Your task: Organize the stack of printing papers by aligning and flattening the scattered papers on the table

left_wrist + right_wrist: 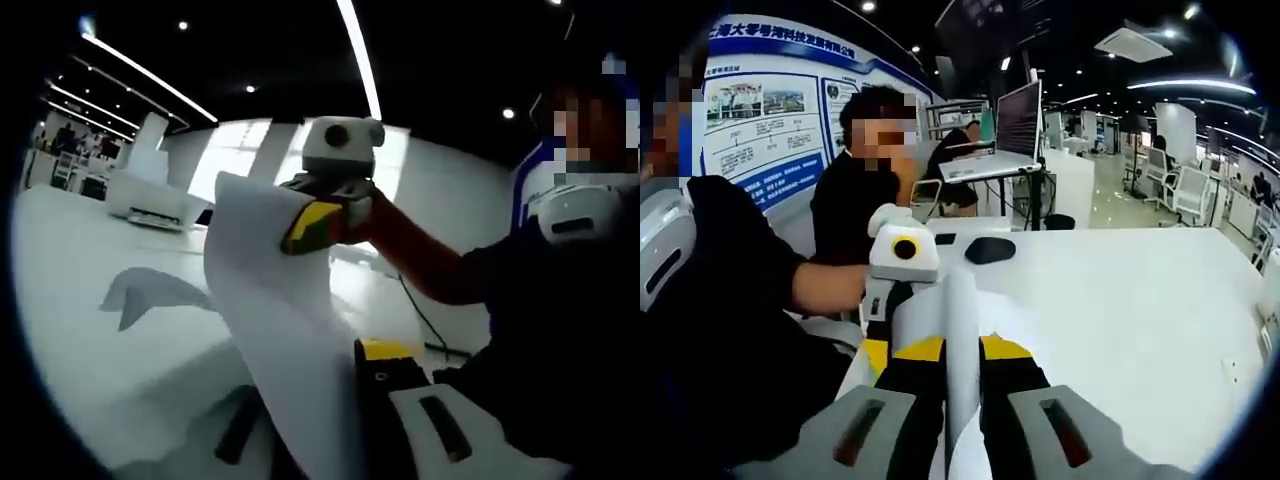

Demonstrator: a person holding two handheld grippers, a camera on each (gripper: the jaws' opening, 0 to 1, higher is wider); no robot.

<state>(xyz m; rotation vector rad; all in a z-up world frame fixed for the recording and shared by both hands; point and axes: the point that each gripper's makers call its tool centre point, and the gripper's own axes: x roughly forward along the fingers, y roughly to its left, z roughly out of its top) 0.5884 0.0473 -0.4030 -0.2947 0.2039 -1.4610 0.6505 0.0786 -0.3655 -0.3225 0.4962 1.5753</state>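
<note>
Above the white table (1120,310), well clear of its surface, a sheaf of white papers (280,330) hangs curved between both grippers. Open tabletop spreads wide to one side in the right gripper view, bare apart from a dark mouse (990,249) near the far edge, beyond which a laptop (1005,135) sits on a stand. The right gripper (962,385) has its jaws closed tight on one edge of the sheaf. The left gripper (902,300) holds the opposite edge; in the left gripper view its own jaws at the bottom clamp the paper, while the right gripper pinches the upper edge.
</note>
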